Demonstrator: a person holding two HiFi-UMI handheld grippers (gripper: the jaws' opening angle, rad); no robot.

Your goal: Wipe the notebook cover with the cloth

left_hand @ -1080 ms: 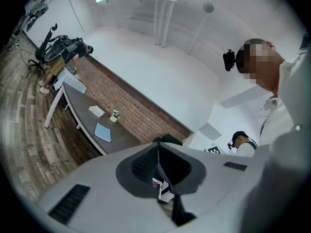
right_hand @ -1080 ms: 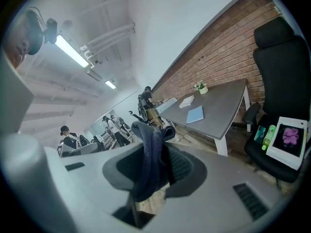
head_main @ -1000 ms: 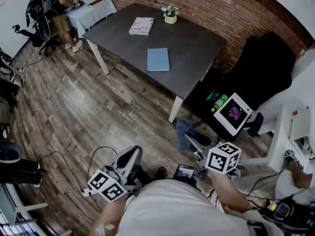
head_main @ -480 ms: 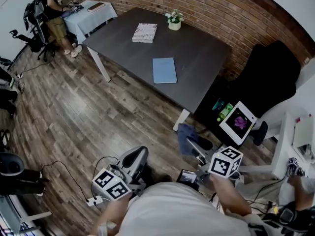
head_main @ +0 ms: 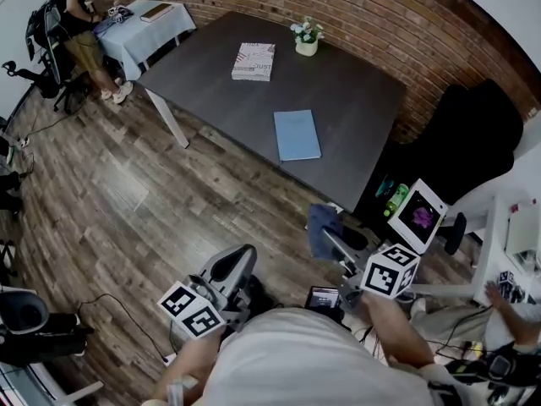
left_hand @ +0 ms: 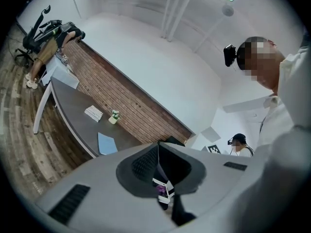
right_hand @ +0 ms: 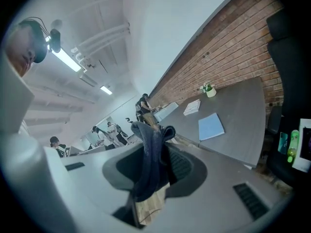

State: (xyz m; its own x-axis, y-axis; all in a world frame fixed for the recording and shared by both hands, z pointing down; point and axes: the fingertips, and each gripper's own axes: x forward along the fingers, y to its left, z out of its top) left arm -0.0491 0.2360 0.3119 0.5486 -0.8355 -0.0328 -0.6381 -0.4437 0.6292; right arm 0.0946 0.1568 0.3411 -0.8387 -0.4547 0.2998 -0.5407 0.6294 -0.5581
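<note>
A light blue notebook (head_main: pixel 297 134) lies flat on the dark grey table (head_main: pixel 355 100), near its front edge; it also shows in the right gripper view (right_hand: pixel 211 126) and the left gripper view (left_hand: pixel 106 143). My right gripper (head_main: pixel 331 242) is held low by my body, well short of the table, shut on a dark blue cloth (head_main: pixel 322 227) that hangs from its jaws (right_hand: pixel 148 164). My left gripper (head_main: pixel 230 271) is also close to my body over the wooden floor, its jaws together with nothing between them (left_hand: pixel 158 147).
A white book (head_main: pixel 254 61) and a small flower pot (head_main: pixel 306 38) sit at the table's far side by the brick wall. A black chair (head_main: pixel 469 134) stands to the right. A person (head_main: pixel 76 15) sits at a light table far left. Cables lie on the floor.
The table and notebook have shifted down and right in the head view, so I am a bit closer. Both grippers stay near my body; the cloth remains in the right one.
</note>
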